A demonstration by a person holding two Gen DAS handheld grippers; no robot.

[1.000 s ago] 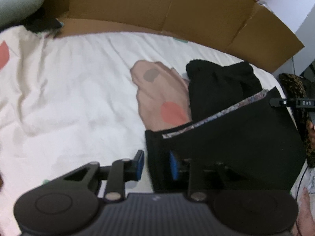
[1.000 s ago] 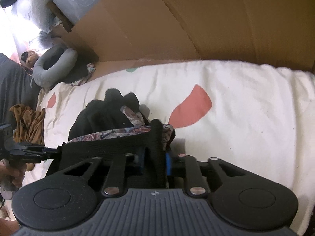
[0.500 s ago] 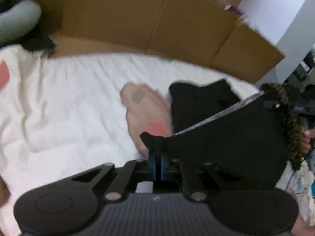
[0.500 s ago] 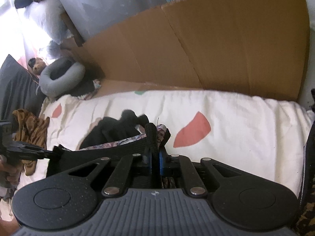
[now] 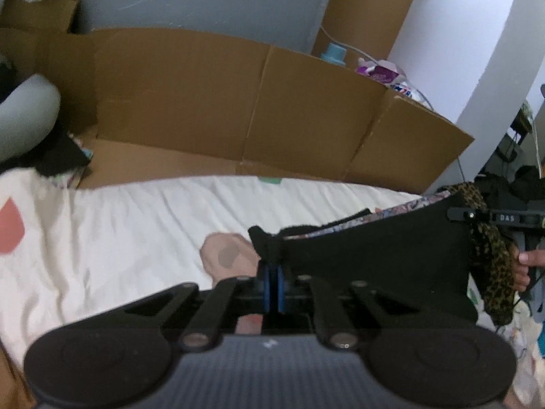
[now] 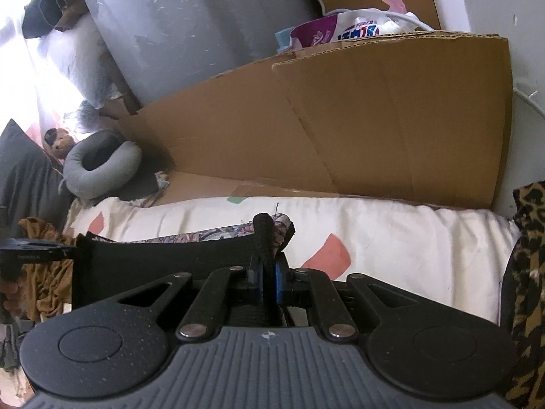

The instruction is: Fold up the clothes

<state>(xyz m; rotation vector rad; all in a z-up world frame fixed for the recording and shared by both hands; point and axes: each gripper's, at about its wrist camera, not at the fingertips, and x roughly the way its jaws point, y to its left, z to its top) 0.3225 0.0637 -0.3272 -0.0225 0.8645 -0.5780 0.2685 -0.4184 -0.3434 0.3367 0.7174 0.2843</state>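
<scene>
Cream bed [image 5: 112,238] w/ cardboard [image 5: 238,112] behind. Black garment [image 5: 374,259] hangs stretched above the bed, near the cardboard's right end: left gripper [image 5: 271,281] and right gripper [image 6: 267,277] each clamp a top corner. Best move — keep tension even, corners level, before laying flat. Left view alone shows fingers [image 5: 523,269]; right view alone shows grey pillow [image 6: 102,167] off the cardboard's left end.

Light: soft daylight is seen, strongest far left of the right tongs, where the window area [image 6: 20,68] is blown out.
Shadow: the black garment [image 5: 374,259] is rendered without detail.
Blur: the left view is smeared throughout.
Distortion: the cardboard [image 6: 374,129] is bowed; corners are vignetted.
</scene>
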